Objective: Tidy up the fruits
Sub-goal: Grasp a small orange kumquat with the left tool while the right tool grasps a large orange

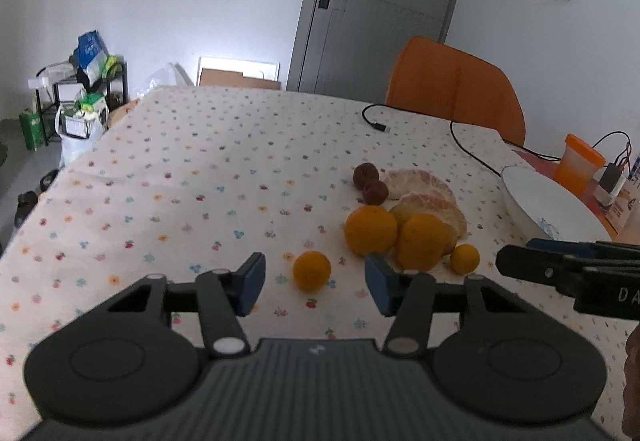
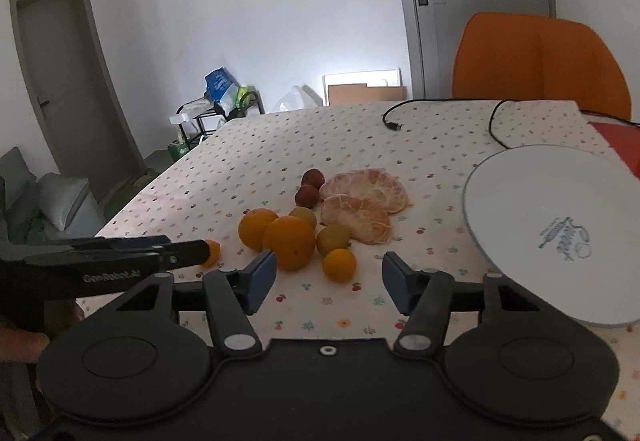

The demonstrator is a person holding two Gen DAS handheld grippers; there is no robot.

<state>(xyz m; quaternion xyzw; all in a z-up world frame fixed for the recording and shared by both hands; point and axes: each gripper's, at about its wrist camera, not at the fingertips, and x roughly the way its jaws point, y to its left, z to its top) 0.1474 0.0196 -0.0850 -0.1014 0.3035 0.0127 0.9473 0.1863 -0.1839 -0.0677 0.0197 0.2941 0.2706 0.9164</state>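
The left gripper (image 1: 315, 283) stands part-open, a small orange (image 1: 311, 269) lying on the flowered tablecloth (image 1: 192, 177) between its blue pads, untouched. The right gripper (image 2: 329, 280) is likewise part-open around another small orange (image 2: 339, 265), not pressing it. Beyond lie two bigger oranges (image 2: 289, 242), peeled citrus halves (image 2: 362, 201), two dark red fruits (image 2: 310, 187); a white plate (image 2: 560, 233) sits rightward.

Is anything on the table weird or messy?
A little. Two peeled citrus halves lie bare on the tablecloth with no skin on, beside whole oranges, while the white plate next to them holds nothing visible. A black cable also trails loose across the far side. Nothing looks spilled or broken.
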